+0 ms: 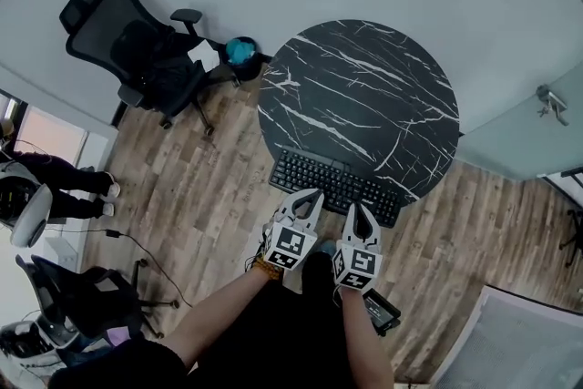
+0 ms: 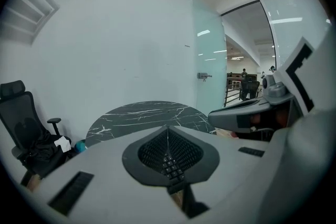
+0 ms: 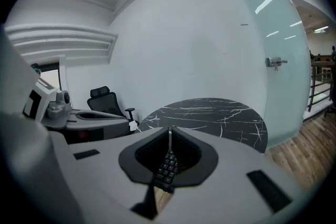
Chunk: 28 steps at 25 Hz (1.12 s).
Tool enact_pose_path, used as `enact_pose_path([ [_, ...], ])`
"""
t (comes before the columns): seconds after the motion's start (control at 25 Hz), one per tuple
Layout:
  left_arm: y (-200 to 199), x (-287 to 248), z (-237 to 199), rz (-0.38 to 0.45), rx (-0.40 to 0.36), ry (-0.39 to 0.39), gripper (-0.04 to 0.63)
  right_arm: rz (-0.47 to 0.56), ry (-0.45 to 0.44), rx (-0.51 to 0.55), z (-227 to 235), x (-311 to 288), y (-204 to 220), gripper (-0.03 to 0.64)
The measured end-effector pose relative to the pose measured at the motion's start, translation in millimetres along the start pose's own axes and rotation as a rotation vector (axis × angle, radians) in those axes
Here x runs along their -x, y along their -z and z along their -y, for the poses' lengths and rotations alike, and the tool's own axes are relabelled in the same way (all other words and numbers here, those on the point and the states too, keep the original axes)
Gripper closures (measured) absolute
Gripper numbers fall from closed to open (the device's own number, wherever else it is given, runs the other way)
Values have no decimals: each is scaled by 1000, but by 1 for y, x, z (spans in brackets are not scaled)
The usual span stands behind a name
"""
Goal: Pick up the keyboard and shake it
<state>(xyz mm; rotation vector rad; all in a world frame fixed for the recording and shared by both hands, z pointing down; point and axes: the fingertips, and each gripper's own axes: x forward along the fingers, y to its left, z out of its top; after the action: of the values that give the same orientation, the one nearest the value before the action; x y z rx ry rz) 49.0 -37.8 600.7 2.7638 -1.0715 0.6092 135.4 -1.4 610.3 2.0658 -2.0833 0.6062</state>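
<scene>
Black kbd (image 1: 337,185): full-size, slim, rows of small dark keys, no cable seen. It sits slantwise at the near edge of the round surface (image 1: 364,87), which is black w/ white marble veins. The kbd's near long side pokes past the rim, over the wood floor (image 1: 182,187). Can't tell whether it rests on the surface or is just off it.

L gripper (image 1: 310,194) has its jaws pinching the kbd's near long side, left of middle. In the left gripper view a strip of keys (image 2: 170,165) shows between the pressed-in jaws. R gripper (image 1: 358,209) does the same just beside it, toward the right. Its view shows keys (image 3: 167,168) nipped between the jaws.

Black office chair (image 1: 137,50) stands well apart, off the surface's far-left side.
</scene>
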Motion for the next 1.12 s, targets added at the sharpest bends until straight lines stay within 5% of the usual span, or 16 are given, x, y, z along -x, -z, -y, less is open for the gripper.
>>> enact_pose_path([
  [0.24,29,-7,-15,-64,58,20,580,-54,20,-89,5,-12,25,583],
  [0.68,80,-11,-31,-151,124,32,580,-119,32,-103,22,-20,52,583],
  [0.84,98,-16,-25,-190,159,65,580,-163,67,-253,36,-21,79,571],
  [0.96,111,-17,-11,-224,151,108,578,-210,113,-421,47,-19,110,439],
  [1.12,123,-17,-2,-244,161,110,578,-250,233,-620,65,-10,149,430],
])
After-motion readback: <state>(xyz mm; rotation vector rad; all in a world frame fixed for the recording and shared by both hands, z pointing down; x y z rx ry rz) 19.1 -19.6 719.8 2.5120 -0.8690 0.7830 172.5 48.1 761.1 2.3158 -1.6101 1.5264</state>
